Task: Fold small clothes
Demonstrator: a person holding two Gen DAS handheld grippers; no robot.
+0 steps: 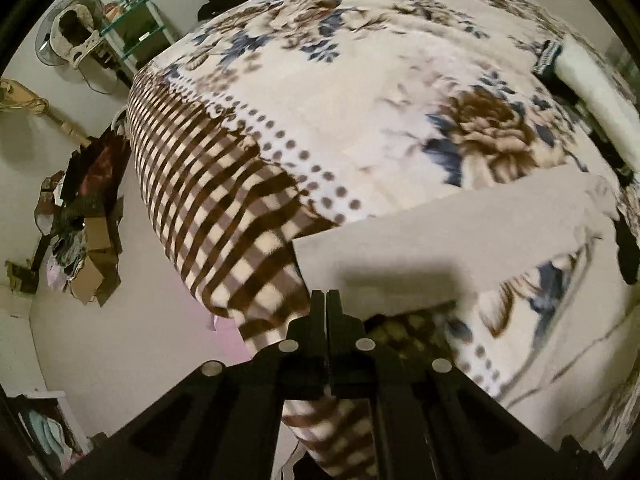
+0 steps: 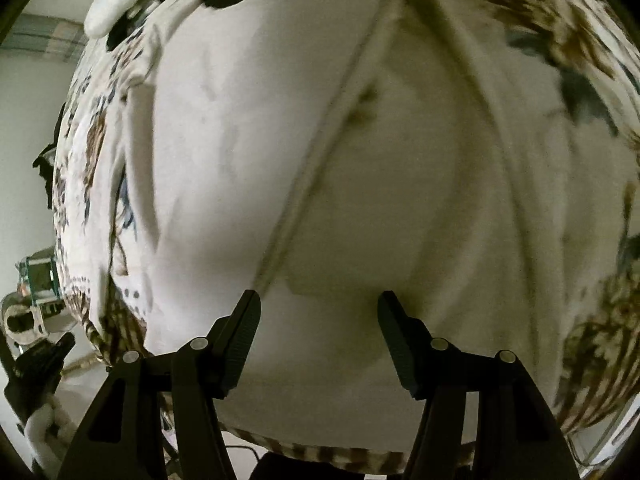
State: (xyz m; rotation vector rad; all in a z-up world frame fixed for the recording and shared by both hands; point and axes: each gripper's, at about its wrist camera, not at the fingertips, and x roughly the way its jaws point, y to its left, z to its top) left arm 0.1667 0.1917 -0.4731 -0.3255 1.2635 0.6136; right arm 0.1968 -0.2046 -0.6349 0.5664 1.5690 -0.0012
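A white garment (image 2: 320,168) lies spread on a bed with a floral and checked blanket (image 1: 320,80). In the left wrist view the garment (image 1: 440,232) shows as a pale flat panel lifted off the blanket, with a shadow under it. My left gripper (image 1: 325,300) is shut, its fingertips at the garment's lower edge and apparently pinching it. My right gripper (image 2: 318,300) is open just above the garment, its fingers (image 2: 244,328) either side of a seam that runs up the cloth.
The bed's edge drops to a pale floor (image 1: 120,320) on the left. A pile of boxes and clothes (image 1: 80,232) and a fan (image 1: 72,36) stand by the wall. A white roll (image 1: 600,100) and dark clothes lie at the bed's far right.
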